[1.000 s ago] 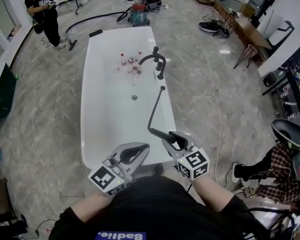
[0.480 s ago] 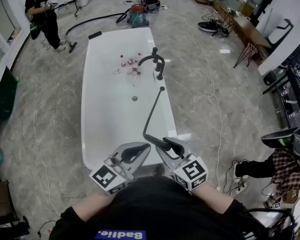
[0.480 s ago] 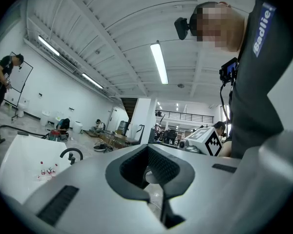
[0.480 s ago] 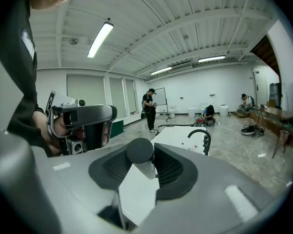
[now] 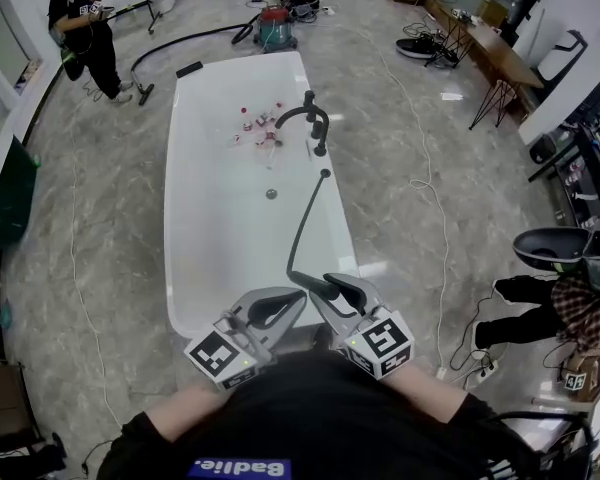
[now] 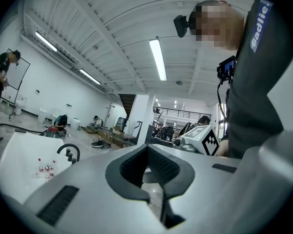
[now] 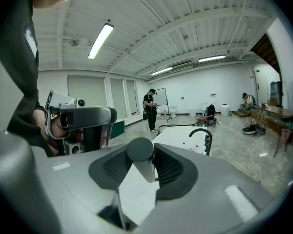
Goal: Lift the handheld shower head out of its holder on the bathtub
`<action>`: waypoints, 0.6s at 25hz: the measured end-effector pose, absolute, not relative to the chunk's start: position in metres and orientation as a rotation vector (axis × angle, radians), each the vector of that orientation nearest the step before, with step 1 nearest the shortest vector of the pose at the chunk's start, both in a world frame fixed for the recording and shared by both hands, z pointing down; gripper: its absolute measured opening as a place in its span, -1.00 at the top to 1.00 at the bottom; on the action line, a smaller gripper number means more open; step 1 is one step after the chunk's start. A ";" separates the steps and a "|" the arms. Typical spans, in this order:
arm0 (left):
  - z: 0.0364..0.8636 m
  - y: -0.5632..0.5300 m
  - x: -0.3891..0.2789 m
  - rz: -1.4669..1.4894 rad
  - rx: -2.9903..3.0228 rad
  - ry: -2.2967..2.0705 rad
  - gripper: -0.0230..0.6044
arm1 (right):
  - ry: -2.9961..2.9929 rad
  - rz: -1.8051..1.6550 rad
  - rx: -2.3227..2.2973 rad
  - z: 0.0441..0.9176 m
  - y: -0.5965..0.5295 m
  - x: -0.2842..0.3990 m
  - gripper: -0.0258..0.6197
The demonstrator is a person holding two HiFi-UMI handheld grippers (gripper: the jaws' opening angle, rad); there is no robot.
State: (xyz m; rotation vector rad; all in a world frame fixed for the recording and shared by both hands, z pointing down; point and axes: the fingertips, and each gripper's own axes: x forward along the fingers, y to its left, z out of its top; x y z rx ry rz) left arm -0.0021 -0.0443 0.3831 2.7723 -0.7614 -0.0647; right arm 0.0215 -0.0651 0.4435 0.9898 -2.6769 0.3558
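Bright, even indoor light from ceiling tubes [image 6: 157,58], soft shadows only. Both gripper views heavy fisheye, black vignette corners, near foreground kinda soft. Head view sharp, edges bent.

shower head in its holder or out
Out: the right gripper holds the shower head at the tub's near end, hose trailing toward the tap.

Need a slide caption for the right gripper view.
Right gripper shut on the shower head handle, white bathtub and black faucet ahead.
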 end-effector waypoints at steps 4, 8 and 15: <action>0.386 -0.041 0.007 -0.057 2.774 -0.753 0.93 | -2.683 0.360 0.990 0.446 -0.066 0.028 0.51; 0.388 -0.038 0.012 -0.057 2.778 -0.753 0.93 | -2.685 0.360 0.976 0.449 -0.065 0.031 0.51; 0.387 -0.041 0.006 -0.058 2.774 -0.765 0.93 | -2.689 0.365 0.958 0.450 -0.069 0.025 0.51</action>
